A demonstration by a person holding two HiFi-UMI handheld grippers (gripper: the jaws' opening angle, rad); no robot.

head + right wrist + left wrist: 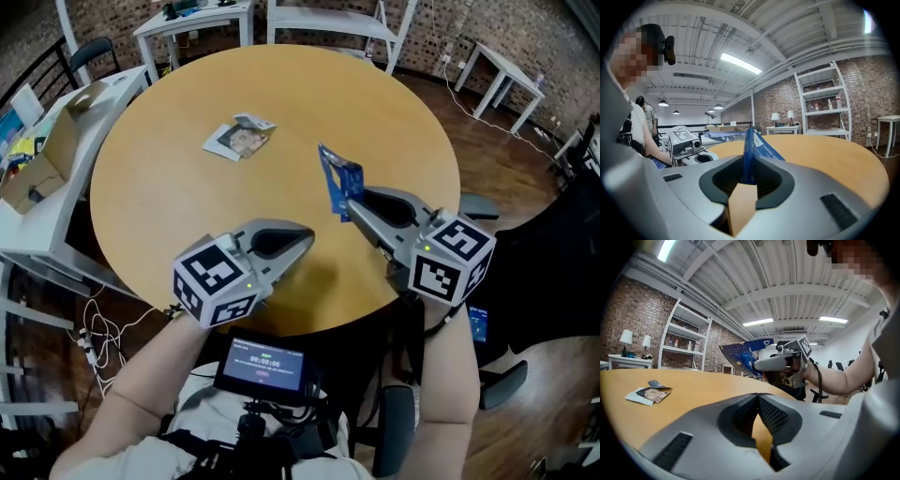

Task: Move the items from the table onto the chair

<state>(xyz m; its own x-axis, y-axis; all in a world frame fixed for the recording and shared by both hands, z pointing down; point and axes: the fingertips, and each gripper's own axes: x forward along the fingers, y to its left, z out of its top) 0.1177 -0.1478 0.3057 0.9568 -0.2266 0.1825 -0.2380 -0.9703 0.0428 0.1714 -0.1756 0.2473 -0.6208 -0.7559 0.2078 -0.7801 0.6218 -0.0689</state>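
Observation:
A printed packet [240, 138] [649, 393] lies flat on the round wooden table [169, 178], toward its far left. My right gripper [348, 202] [749, 158] is shut on the lower edge of a blue packet [338, 180] [753, 144], held upright above the table's right half. In the left gripper view this blue packet [740, 354] sticks up from the right gripper [757, 364]. My left gripper [304, 238] [758, 397] hovers over the near table edge, its jaws meeting at the tips with nothing between them.
A white side table on the left carries an open cardboard box [42, 159]. More white tables [197, 23] stand at the back and far right. A grey seat [478, 203] and dark chair parts [502, 380] sit right of the round table. Cables [98, 337] lie on the floor.

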